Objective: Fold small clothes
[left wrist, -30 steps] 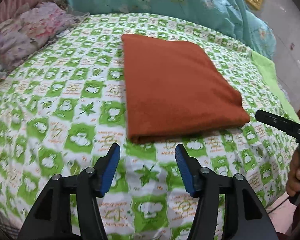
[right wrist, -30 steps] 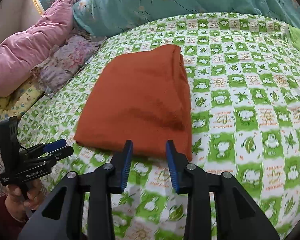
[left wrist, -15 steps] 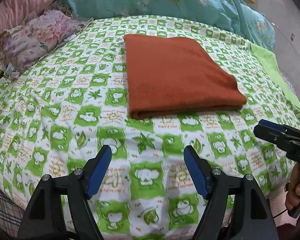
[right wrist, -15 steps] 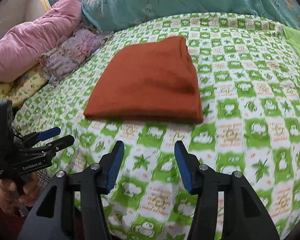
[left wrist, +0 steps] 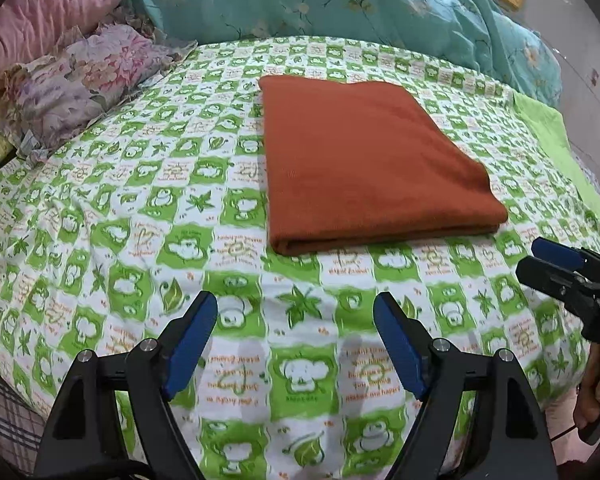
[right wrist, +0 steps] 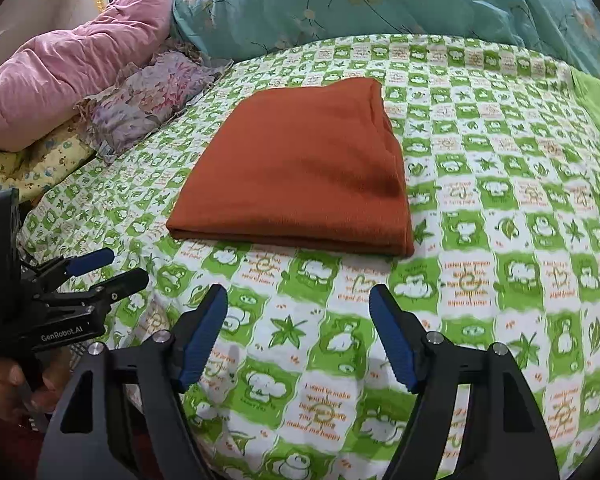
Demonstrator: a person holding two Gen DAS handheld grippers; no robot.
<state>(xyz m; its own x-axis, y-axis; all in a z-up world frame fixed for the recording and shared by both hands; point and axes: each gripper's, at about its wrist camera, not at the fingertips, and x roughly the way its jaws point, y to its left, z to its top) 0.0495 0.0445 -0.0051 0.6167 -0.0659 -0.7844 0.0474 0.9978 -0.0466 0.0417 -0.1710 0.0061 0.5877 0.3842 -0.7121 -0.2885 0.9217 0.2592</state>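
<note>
Bed sheet (left wrist: 100, 240), green-and-white monkey check, fills both views; teal quilt (left wrist: 340, 0) and pink quilt (right wrist: 80, 52) piled along the far side, floral pillow (left wrist: 80, 80) at far left. Rust-orange garment (left wrist: 364, 160) lies flat mid-sheet, already a neat layered rectangle, so the fold looks done or nearly so. Its long axis runs away from the cameras; the doubled near edge faces both tools. Left gripper (left wrist: 296, 344) has its fingers spread wide, holding nothing, hovering over bare sheet short of that near edge, apart from the cloth. Right gripper (right wrist: 298, 336) same: fingers wide apart, nothing between them, also short of the near edge. The garment sits ahead and slightly right of the left gripper, ahead and roughly centred on the right one; neither is clearly nearer. Room: open sheet on all sides of the cloth, most on its left, pillow well clear. On the right the sheet ends at a lime-green border (left wrist: 548, 132) near the bed's edge. Any further fold would need a straight-ahead reach to the near corners.
</note>
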